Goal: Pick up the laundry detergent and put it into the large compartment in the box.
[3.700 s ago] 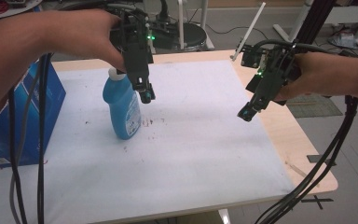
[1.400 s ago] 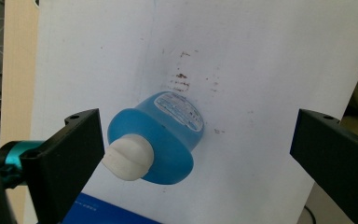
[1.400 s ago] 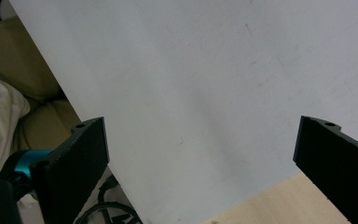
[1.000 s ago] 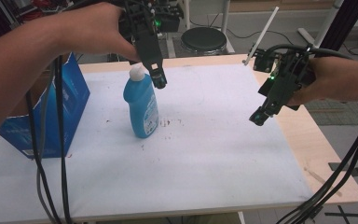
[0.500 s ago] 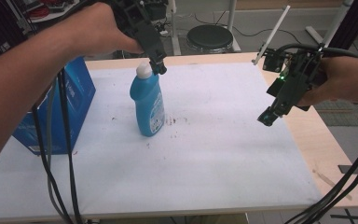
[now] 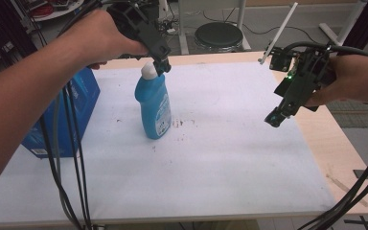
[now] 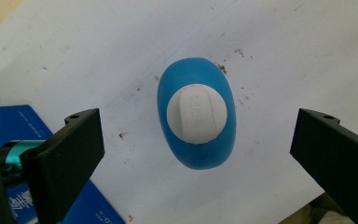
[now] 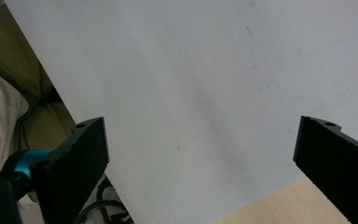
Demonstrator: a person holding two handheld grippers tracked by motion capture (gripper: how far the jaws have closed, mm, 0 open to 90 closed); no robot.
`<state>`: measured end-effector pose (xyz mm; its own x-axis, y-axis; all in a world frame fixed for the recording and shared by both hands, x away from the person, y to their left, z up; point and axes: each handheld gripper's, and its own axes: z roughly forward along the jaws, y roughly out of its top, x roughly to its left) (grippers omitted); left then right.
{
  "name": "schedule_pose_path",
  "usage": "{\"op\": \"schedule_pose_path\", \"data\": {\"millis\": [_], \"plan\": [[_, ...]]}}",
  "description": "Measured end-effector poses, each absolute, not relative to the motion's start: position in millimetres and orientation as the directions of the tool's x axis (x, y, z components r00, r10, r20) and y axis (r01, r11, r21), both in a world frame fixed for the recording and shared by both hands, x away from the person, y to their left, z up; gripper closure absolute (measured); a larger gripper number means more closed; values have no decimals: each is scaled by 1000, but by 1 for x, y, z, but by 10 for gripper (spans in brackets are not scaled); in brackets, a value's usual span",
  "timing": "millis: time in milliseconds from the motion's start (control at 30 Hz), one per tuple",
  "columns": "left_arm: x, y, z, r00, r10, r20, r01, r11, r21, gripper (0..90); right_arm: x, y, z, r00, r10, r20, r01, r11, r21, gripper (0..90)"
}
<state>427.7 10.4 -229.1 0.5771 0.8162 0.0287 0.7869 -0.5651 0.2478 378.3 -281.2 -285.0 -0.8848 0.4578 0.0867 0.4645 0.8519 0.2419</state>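
A light wooden table [image 6: 350, 158] carries a white sheet [image 6: 220, 158] that covers most of its top, leaving bare wood along the 3 o'clock edge and a strip at 12 o'clock. A blue bottle [image 6: 153, 108] with a white cap [image 6: 149, 71] stands upright on the sheet, toward 11 o'clock from the sheet's middle. Small dark specks [image 6: 179, 123] mark the sheet just beside the bottle, on its 3 o'clock side. A blue box [image 6: 62, 115] rests at the 9 o'clock edge, near the bottle but apart from it.

Lab — floor cables [image 6: 263, 32], stool [image 6: 218, 36]
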Motion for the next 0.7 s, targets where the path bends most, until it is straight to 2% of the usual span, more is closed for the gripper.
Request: {"op": "schedule_pose_path", "data": {"millis": [333, 700], "plan": [[430, 14, -245, 514, 858, -17, 837, -496, 231, 28, 380, -280, -287, -886, 455, 87, 462, 852, 245, 23], [432, 12, -256, 487, 873, -33, 853, -467, 231, 28, 382, -279, -290, -885, 458, 90, 465, 852, 239, 23]]}}
